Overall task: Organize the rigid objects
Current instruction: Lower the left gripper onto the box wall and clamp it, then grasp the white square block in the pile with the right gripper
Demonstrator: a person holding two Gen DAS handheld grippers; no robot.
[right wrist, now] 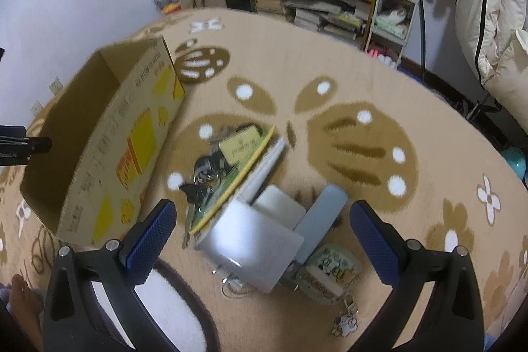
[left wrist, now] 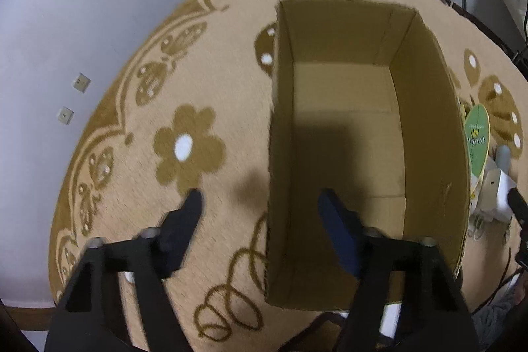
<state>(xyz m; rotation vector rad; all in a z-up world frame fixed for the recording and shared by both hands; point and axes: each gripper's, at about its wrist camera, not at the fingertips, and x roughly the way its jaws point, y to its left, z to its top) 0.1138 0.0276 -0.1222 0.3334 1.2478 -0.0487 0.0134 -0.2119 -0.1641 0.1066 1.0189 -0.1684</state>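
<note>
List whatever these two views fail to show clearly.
- Left wrist view: cardboard box wall hides most of the pile; only the green fan edge shows.
- Right wrist view: motion blur makes print on the box unreadable.
- Right wrist view: white adapter covers items beneath.

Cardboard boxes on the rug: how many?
1. The cardboard box stands open and empty on the rug, left of the object pile. Nothing else box-like shows, though the pile may hide smaller ones.
</note>
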